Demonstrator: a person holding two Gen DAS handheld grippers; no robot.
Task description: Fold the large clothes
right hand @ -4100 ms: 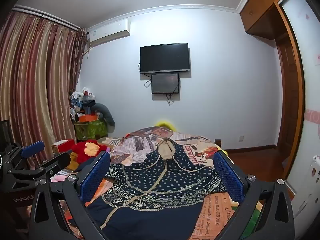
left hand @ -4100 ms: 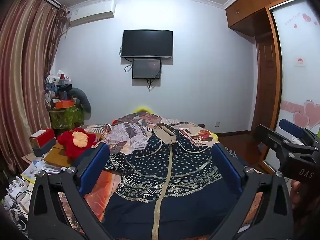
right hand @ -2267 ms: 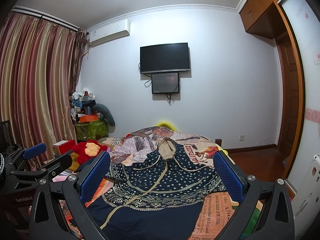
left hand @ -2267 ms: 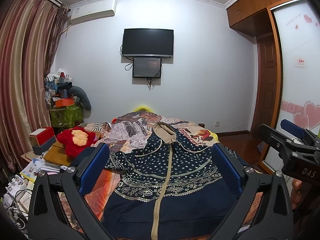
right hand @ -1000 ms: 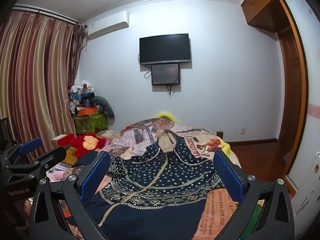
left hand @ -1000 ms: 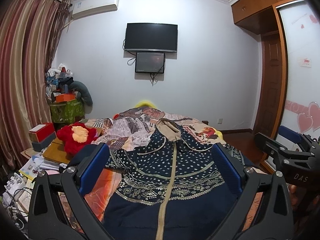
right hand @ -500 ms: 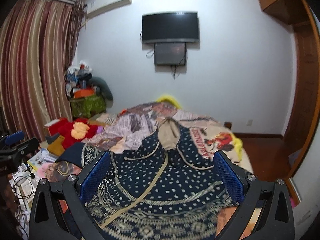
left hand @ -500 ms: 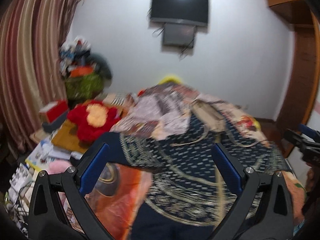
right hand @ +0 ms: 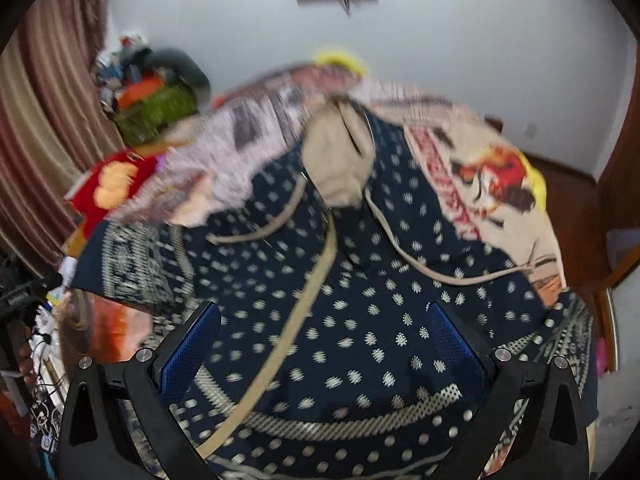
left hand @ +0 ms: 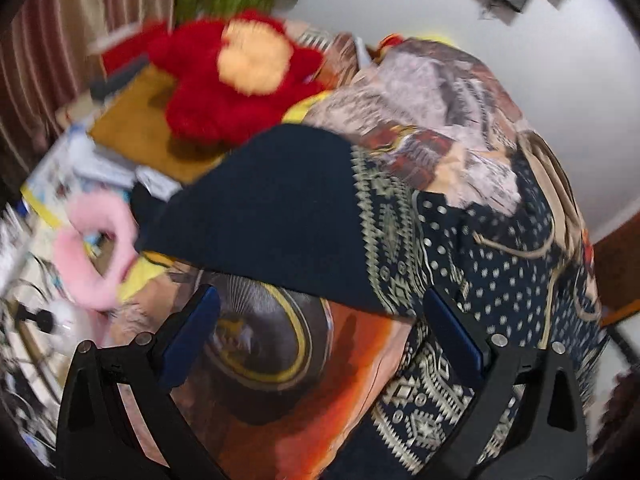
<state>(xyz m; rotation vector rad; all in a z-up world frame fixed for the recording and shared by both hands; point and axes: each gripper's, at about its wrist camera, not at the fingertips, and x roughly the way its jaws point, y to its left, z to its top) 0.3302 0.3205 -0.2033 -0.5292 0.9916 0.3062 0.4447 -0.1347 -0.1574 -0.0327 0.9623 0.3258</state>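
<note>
Two handheld grippers, jaws spread wide and holding nothing, hover over a navy patterned garment laid out on a bed.

The garment point(right hand: 360, 300), dark blue with pale dots, a beige hood and a beige front strip, lies flat on a printed bedspread point(left hand: 440, 92). The left gripper point(left hand: 320, 344) hangs above the garment's left sleeve point(left hand: 272, 208), a plain navy panel with a geometric cream border, reaching toward the bed's left edge. The right gripper point(right hand: 324, 344) sits above the chest area, blue pads on either side of the dotted cloth. A red plush toy point(left hand: 236, 76) rests at far left, beside striped curtains point(right hand: 44, 120). Both views are motion-blurred.
</note>
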